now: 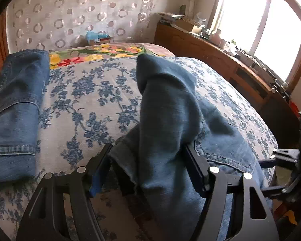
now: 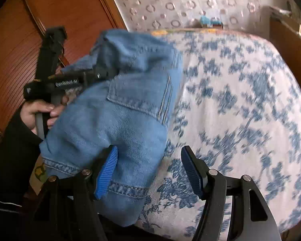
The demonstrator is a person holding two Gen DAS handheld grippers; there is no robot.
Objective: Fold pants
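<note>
Blue denim pants (image 1: 170,108) lie bunched on a floral bedspread (image 1: 86,92). In the left wrist view my left gripper (image 1: 148,160) is closed on a thick bunch of the denim, which fills the gap between its fingers. The right wrist view shows the same pants (image 2: 120,120) lifted at their far end by the left gripper (image 2: 98,74), with a back pocket facing me. My right gripper (image 2: 150,170) is open, its blue-padded left finger (image 2: 106,172) against the waistband edge, gripping nothing. It shows at the right edge of the left wrist view (image 1: 281,156).
A second pair of folded jeans (image 1: 16,108) lies at the left of the bed. A wooden sideboard (image 1: 220,56) with clutter runs under the bright window on the right. A wooden wardrobe (image 2: 40,20) stands left of the bed. A patterned curtain (image 1: 80,14) hangs behind.
</note>
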